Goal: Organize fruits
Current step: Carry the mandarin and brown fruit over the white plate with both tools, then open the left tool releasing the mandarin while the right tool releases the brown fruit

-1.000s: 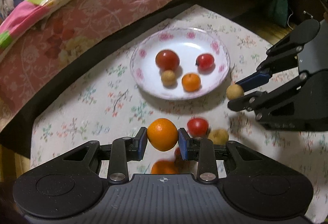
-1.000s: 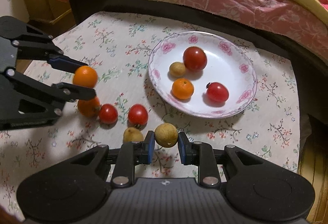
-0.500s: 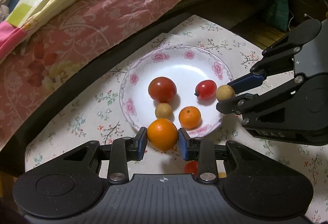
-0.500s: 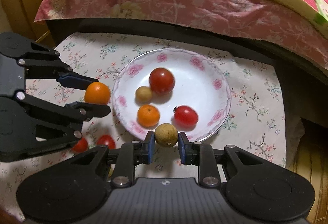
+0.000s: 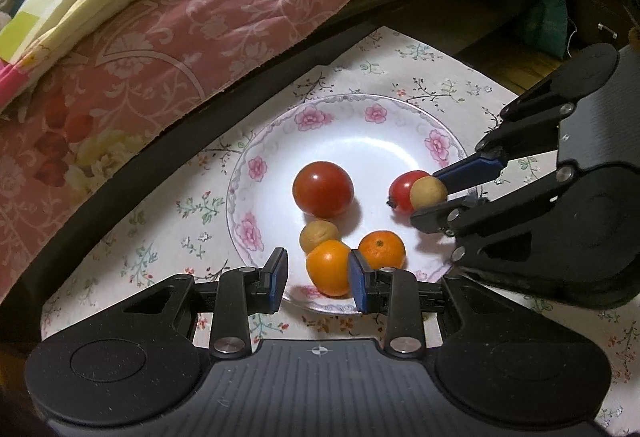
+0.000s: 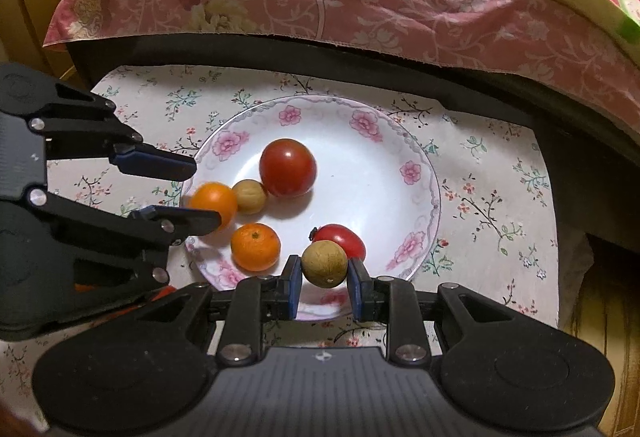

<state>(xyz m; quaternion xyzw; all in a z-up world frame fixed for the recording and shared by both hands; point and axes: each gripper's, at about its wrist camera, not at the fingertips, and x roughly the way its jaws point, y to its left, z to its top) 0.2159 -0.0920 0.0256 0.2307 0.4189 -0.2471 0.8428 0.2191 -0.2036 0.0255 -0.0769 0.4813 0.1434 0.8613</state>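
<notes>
A white flowered plate (image 5: 256, 173) (image 6: 424, 173) holds a large tomato (image 5: 323, 189) (image 6: 288, 167), a small tomato (image 5: 400, 189) (image 6: 348, 237), a mandarin (image 5: 382, 249) (image 6: 255, 247) and a small tan fruit (image 5: 318, 235) (image 6: 250, 197). My left gripper (image 5: 318, 279) (image 6: 206, 193) hangs over the plate's near rim. An orange (image 5: 328, 269) (image 6: 214, 203) lies between its jaws, off the left pad and beyond the fingertips, blurred in the right wrist view. My right gripper (image 6: 325, 269) (image 5: 430, 197) is shut on a round tan fruit (image 6: 324, 263) (image 5: 428, 193) above the small tomato.
The plate rests on a flowered cloth (image 5: 168, 237) (image 6: 492, 197). A dark bed frame (image 6: 440, 77) with pink bedding (image 5: 200, 37) rises right behind it. A green bag (image 5: 548, 17) hangs at the far right. Red and orange fruit (image 6: 160, 291) peek out under the left gripper.
Both grippers moved from above the loose fruit on the cloth to over the plate. The orange, gripped firmly before, now shows a gap to one pad and sits farther out.
</notes>
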